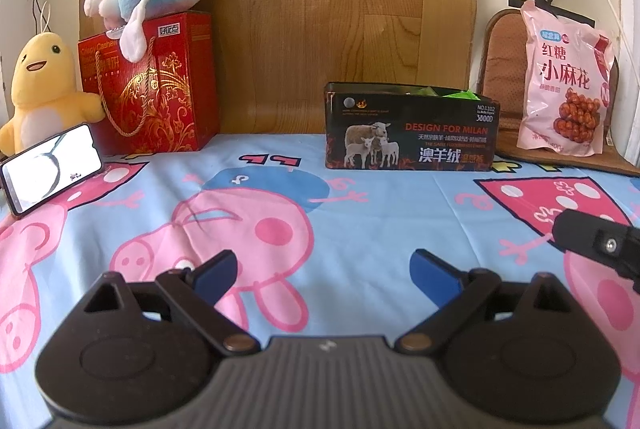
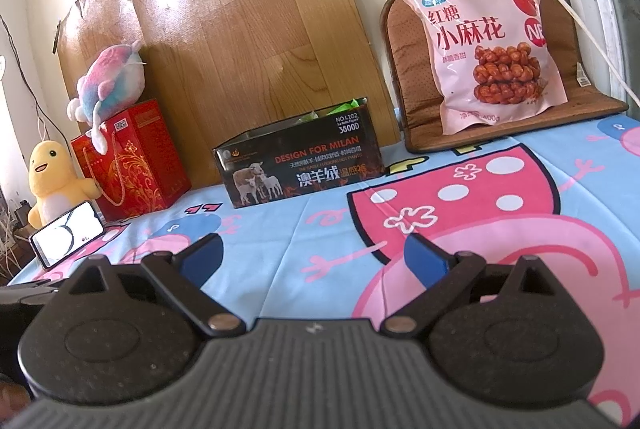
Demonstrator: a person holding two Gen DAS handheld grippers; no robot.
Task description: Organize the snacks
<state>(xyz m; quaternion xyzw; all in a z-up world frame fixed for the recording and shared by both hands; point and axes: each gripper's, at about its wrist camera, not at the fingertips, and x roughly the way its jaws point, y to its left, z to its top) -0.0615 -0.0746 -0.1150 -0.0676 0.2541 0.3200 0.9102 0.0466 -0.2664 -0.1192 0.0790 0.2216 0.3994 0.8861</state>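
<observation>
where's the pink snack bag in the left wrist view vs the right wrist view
Left wrist view: the pink snack bag stands at the far right, leaning on the brown cushion, right of the black tin box.
Right wrist view: the same bag sits upper right, larger, again on the cushion.
Shared landmark: the black tin box with the sheep picture, left of the bag in both views.

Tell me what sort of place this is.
Probably a bedroom at home: a cartoon bedsheet covers the surface, plush toys sit by a wooden headboard-like panel, with a pink snack bag nearby.
</observation>
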